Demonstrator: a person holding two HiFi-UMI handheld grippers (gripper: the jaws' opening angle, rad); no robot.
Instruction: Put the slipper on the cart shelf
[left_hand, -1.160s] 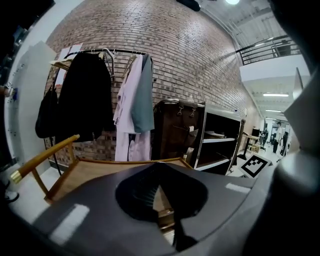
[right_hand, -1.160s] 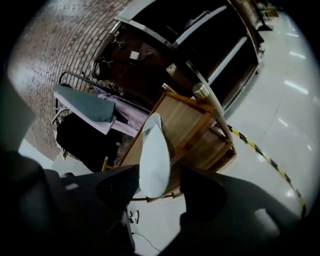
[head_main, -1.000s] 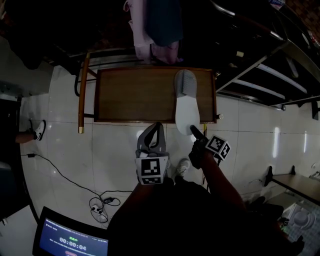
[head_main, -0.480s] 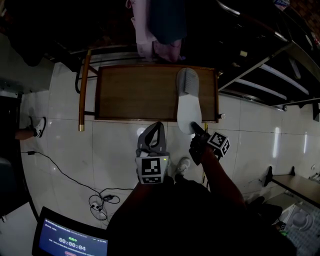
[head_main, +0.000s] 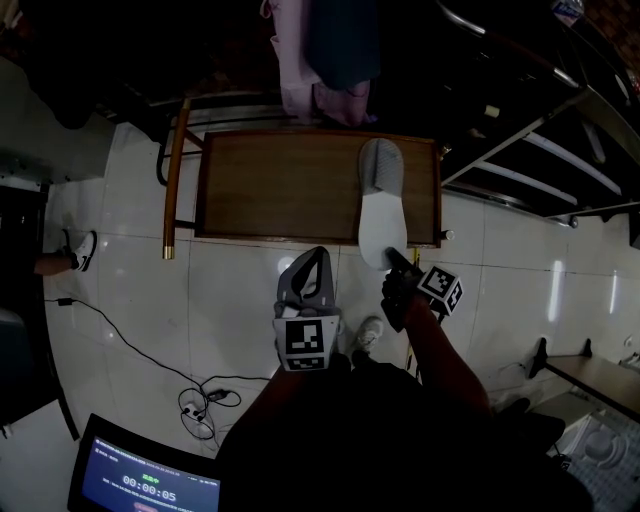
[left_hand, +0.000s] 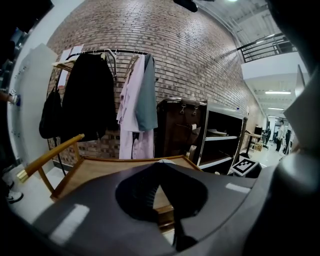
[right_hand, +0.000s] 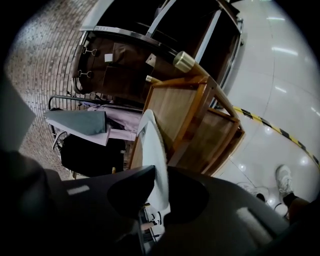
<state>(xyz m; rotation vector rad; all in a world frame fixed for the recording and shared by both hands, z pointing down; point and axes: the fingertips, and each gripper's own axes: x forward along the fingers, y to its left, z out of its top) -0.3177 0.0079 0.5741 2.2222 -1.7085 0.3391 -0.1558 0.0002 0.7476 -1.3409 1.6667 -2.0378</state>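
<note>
One slipper (head_main: 381, 200), grey toe band at far end, white heel end nearest the person; it lies lengthwise on the right part of the cart (head_main: 270, 185) top, heel poking out past the near rim over the floor tiles (head_main: 240, 300). The right gripper (head_main: 398, 262) is at that heel; in the right gripper view the jaws are closing w/ the thin white heel edge (right_hand: 154, 145) between them, both sides look to be touching it. The left gripper (head_main: 316, 256) hangs just left of it over the tiles, clear of the cart; jaws together, nothing in them.

Step in hand, as I read it: secure the heel grip so the slipper can be shifted fully onto the shelf. To do it well: bite deeper than the very rim, since the edge is thin & soft and may fold or slip out; keep the squeeze firm but not crushing; then move along the slipper's own length, toe leading, keeping it low and level so it doesn't swing off the right rim; left gripper stays out of the way.
</note>
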